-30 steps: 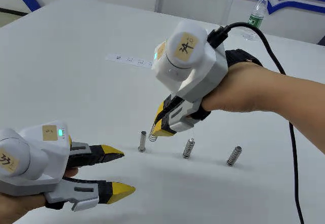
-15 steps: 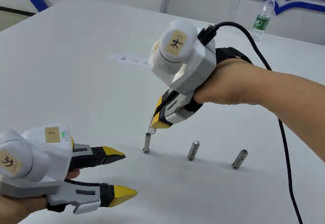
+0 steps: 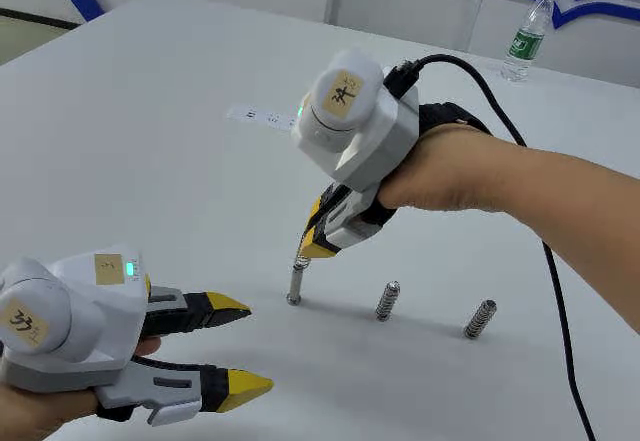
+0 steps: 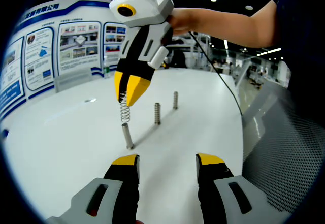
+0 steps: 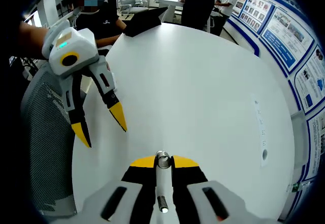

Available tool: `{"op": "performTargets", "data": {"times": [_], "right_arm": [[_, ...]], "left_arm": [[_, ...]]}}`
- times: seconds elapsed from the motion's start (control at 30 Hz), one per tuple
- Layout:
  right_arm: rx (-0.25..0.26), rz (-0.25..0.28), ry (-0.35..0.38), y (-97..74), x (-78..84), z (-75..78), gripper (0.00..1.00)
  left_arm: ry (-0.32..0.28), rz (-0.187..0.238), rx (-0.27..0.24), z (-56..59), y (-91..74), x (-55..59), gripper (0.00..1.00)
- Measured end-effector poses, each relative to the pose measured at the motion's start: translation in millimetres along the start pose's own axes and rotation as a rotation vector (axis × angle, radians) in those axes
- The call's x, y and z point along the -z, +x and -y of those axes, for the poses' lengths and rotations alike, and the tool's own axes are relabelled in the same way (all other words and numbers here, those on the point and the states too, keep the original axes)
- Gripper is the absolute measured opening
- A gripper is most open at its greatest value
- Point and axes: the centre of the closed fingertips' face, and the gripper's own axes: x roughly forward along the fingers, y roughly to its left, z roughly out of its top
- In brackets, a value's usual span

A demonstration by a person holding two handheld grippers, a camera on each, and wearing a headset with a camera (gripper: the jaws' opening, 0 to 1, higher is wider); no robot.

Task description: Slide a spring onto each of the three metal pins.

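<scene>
Right gripper [image 3: 318, 246] is pinching a spring [image 3: 301, 261] between its yellow tips. The spring hangs straight down, lower end right at the top of the leftmost pin [image 3: 295, 286]. The left gripper [image 3: 243, 346] hovers low beside that pin with its jaws spread, tips aimed its way but clear of it.

Other stuff around: a water bottle [image 3: 530, 31] at the far edge of the white table [image 3: 150, 161], a printed strip [image 3: 262, 117] lying flat behind the right gripper, and a black cable [image 3: 520, 141] trailing past the person's forearm.

Count: three pins in a row and three springs. The middle spring [image 3: 387, 301] and end spring [image 3: 480, 318] already sit on their pins, and one is in the tongs.
</scene>
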Motion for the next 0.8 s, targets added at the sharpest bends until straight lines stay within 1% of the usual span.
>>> {"op": "performTargets", "data": {"times": [0.4, 0.8], "right_arm": [[-0.013, -0.008, 0.011, 4.9, 1.1, -2.5, 0.12], [-0.034, -0.045, 0.02, 16.2, 4.5, -5.5, 0.12]], "left_arm": [[-0.003, -0.006, -0.002, -1.8, -0.8, 4.1, 0.45], [-0.008, -0.004, -0.007, -3.2, -1.3, 5.1, 0.45]]}}
